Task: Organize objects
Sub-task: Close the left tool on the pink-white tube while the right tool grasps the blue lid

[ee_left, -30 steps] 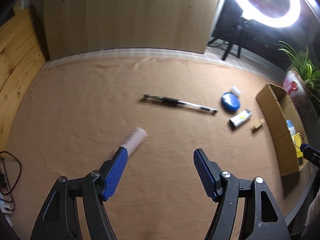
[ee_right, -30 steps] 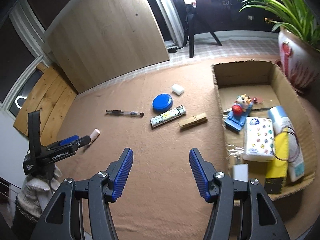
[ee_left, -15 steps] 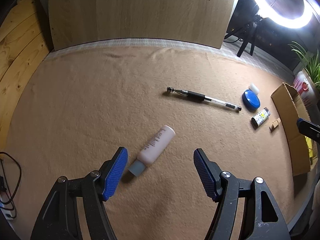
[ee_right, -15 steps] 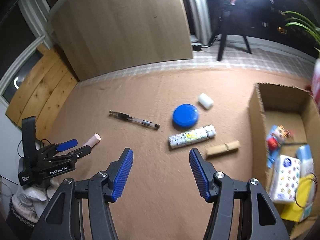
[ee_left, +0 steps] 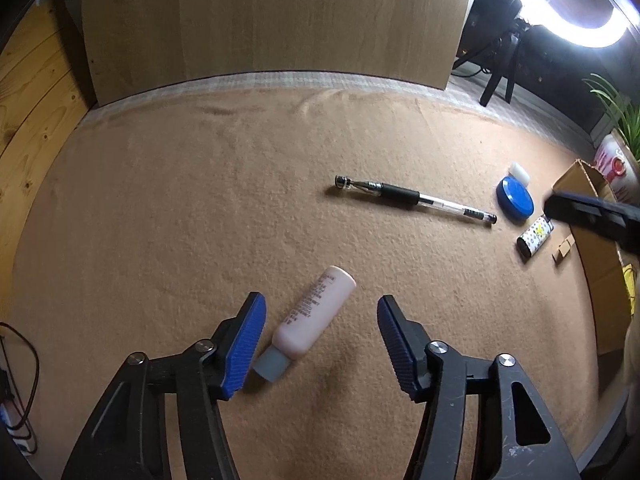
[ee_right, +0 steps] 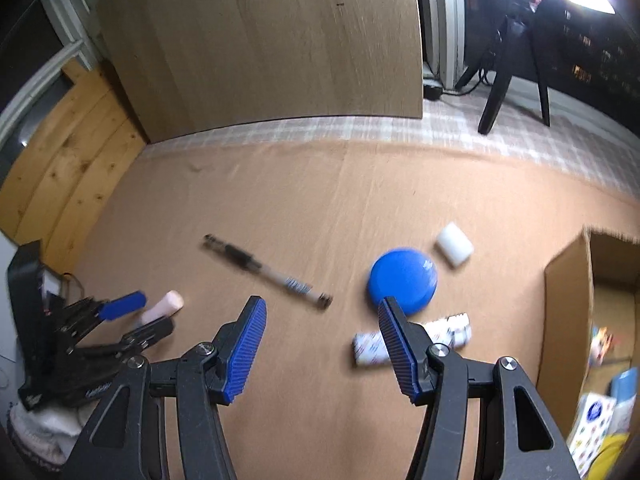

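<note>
A pink bottle (ee_left: 316, 316) with a grey cap lies on the brown cloth (ee_left: 200, 200). My left gripper (ee_left: 320, 304) straddles it and its jaws are closing; the pads are not pressing on it. In the right wrist view the same bottle (ee_right: 164, 306) shows between the left gripper's fingers (ee_right: 120, 306). My right gripper (ee_right: 320, 304) hangs open over bare cloth, with nothing between its fingers. A pen (ee_right: 264, 270) lies just beyond its left finger. A blue round lid (ee_right: 402, 280) and a patterned tube (ee_right: 412, 340) lie by its right finger.
A white block (ee_right: 454, 244) lies past the lid. An open cardboard box (ee_right: 568, 300) with several items stands at the right. A wooden clip (ee_left: 562, 250) lies near the box. A wooden board (ee_left: 260, 20) stands behind the cloth, cables (ee_left: 24, 360) lie at the left.
The left gripper came down over the pink bottle, which now lies between its narrower jaws. The right gripper swung left from the box toward the pen and lid.
</note>
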